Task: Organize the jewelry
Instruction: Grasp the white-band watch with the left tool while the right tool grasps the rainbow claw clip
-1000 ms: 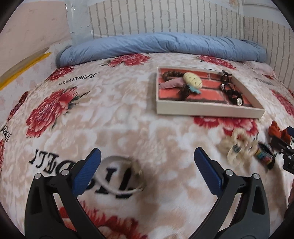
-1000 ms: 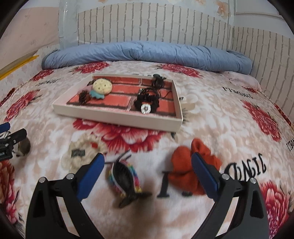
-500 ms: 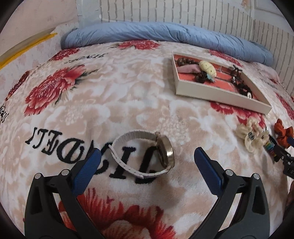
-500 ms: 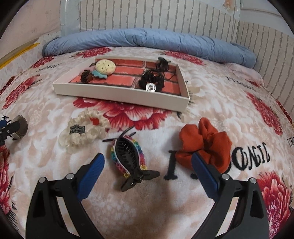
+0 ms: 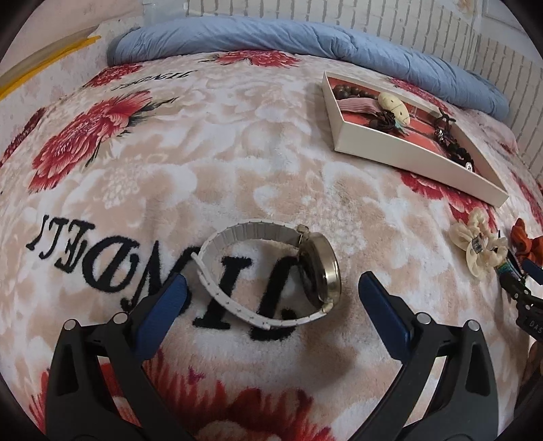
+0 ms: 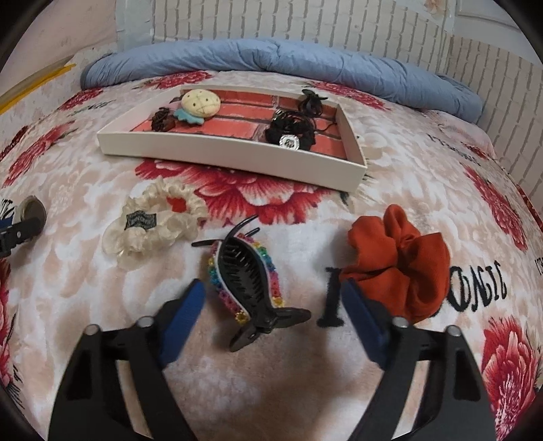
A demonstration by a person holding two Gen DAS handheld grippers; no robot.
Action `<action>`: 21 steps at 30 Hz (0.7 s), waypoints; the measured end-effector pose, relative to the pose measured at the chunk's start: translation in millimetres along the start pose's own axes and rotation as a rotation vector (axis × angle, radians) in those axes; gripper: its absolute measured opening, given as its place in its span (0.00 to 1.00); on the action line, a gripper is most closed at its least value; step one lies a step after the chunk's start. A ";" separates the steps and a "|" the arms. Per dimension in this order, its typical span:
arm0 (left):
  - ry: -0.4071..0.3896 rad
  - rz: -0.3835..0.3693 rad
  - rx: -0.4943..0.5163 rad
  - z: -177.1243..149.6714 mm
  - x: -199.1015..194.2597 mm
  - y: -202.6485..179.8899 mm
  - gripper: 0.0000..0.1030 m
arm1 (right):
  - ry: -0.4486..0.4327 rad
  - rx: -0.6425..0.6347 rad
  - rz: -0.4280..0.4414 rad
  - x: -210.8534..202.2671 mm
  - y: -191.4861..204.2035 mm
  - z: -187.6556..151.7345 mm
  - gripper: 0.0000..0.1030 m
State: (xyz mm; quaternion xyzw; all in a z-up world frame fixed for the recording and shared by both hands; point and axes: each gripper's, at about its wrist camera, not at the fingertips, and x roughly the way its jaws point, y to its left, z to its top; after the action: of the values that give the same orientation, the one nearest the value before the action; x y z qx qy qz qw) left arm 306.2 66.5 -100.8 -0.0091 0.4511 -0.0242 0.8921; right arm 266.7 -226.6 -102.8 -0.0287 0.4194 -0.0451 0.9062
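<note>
A white-strap watch (image 5: 271, 271) with a metal case lies on the floral blanket, just ahead of and between the fingers of my open left gripper (image 5: 271, 302). My open right gripper (image 6: 273, 298) straddles a black hair claw (image 6: 251, 274) with rainbow beads. A cream scrunchie (image 6: 152, 220) lies to its left and an orange scrunchie (image 6: 404, 257) to its right. The white tray (image 6: 220, 149) with a red brick-pattern floor holds a beige round clip, dark beads and black hair ties; it also shows in the left wrist view (image 5: 407, 149).
A rolled blue quilt (image 6: 271, 64) lies along the back against a white brick-pattern wall (image 6: 305, 23). The watch case (image 6: 32, 210) and the left gripper's tip show at the right wrist view's left edge. The cream scrunchie (image 5: 475, 244) lies right of the watch.
Both grippers moved forward and down. The watch came in between the left fingers, and the hair claw came in between the right fingers. Both stay open.
</note>
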 end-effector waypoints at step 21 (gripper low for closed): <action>-0.011 0.009 0.003 9.8 7.1 2.2 0.78 | 0.018 -0.001 0.034 4.6 0.5 0.6 0.52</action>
State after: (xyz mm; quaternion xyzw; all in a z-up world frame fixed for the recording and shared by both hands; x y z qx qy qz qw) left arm 318.4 68.3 -100.8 -0.0062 0.4461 -0.0209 0.8947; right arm 270.1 -226.6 -105.9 -0.0217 0.4282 -0.0295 0.9030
